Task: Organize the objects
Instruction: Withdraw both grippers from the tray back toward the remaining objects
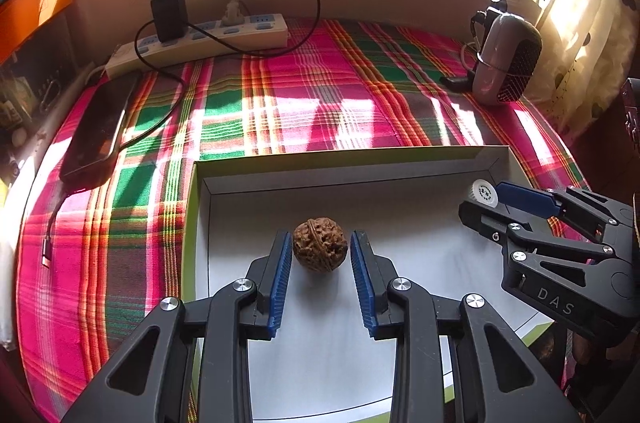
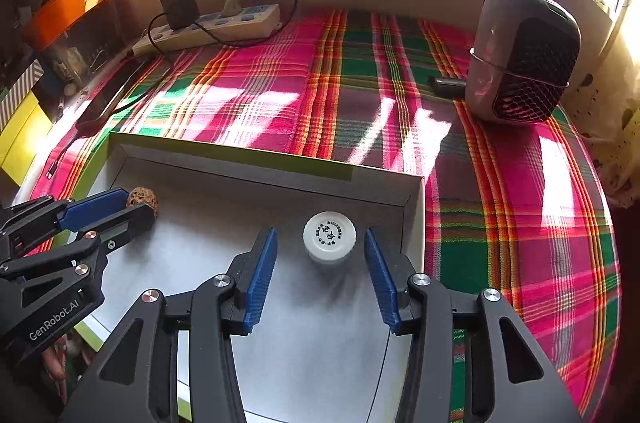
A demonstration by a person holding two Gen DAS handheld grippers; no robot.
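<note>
Your left gripper stands open around the walnut, its blue pads on either side with a sliver of gap each way, so nothing is clamped; the walnut sits on the white floor of the shallow box with the green rim, toward the box's left half. Your right gripper is open wider, straddling the small white bottle with the ribbed cap and printed characters on top; the bottle stands upright in the box's far right corner, clear of both pads. Each gripper shows at the edge of the other's view, both tips inside the box. The box lies at the near edge of a desk covered by a pink, green and red plaid cloth. On the cloth's far left lie a white power strip with a black charger plugged in and a dark phone; a small grey heater stands at the far right
</note>
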